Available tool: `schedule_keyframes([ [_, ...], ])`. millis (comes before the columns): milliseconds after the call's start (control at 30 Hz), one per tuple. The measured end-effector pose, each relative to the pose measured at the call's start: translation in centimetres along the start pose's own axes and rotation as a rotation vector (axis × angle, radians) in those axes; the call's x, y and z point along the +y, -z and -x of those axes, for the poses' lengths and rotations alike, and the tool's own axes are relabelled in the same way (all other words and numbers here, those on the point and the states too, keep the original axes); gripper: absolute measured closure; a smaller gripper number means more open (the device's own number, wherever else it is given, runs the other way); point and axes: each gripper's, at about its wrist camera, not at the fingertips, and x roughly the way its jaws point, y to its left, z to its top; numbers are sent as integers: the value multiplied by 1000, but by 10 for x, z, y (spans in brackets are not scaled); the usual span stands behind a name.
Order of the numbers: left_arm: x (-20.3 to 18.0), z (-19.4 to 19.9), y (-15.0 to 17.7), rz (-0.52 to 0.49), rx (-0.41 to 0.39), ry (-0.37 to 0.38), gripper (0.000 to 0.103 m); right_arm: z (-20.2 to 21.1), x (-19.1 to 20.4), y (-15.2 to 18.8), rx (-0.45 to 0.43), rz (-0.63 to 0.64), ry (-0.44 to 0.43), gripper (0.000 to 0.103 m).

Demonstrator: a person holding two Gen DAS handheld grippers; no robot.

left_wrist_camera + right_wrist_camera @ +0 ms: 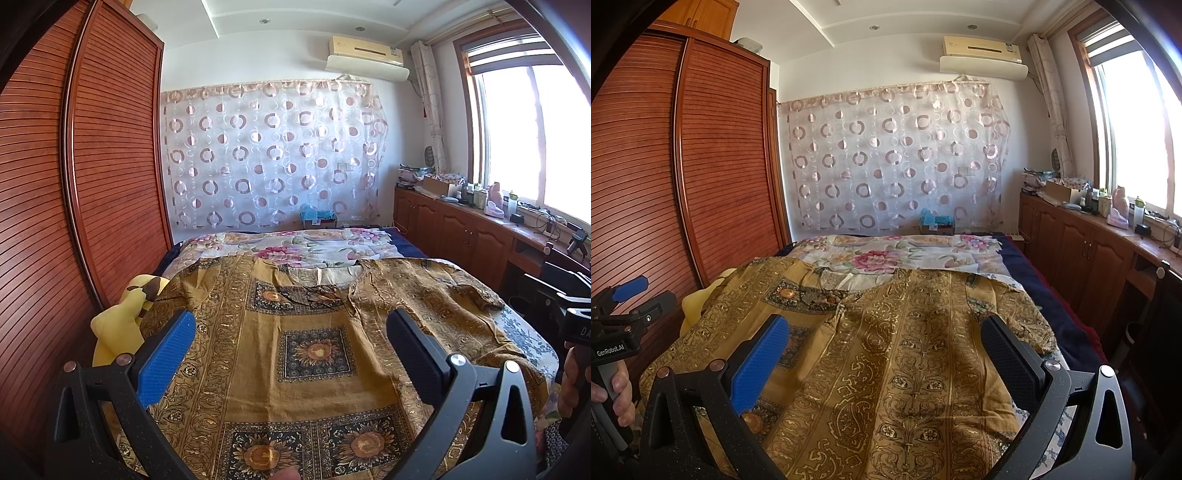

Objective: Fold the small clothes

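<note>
Folding looks unstarted: the patterned shirt point(314, 347) lies spread flat on the bed point(295, 247), collar toward 12 o'clock, left claw point(290, 332) and right claw point(884, 338) both spread, gripping nothing.

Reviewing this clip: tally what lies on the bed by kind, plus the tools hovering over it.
Brown-gold patterned shirt, spread flat: 1
Pink floral bedsheet: 1
Yellow plush toy at the left bed edge: 1
Open two-finger tools: 2, left tool and right tool
Total: 5
</note>
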Motion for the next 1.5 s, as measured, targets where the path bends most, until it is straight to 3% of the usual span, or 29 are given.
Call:
schedule_keyframes([
  [900, 7, -3, 4, 13, -4, 6, 0, -9, 3, 4, 12, -3, -31, 0],
  [1200, 47, -28, 12, 31, 46, -85, 0, -31, 6, 7, 53, 16, -95, 0],
  [1500, 109, -52, 21, 82, 137, -74, 0, -52, 9, 3, 98, 50, -158, 0],
])
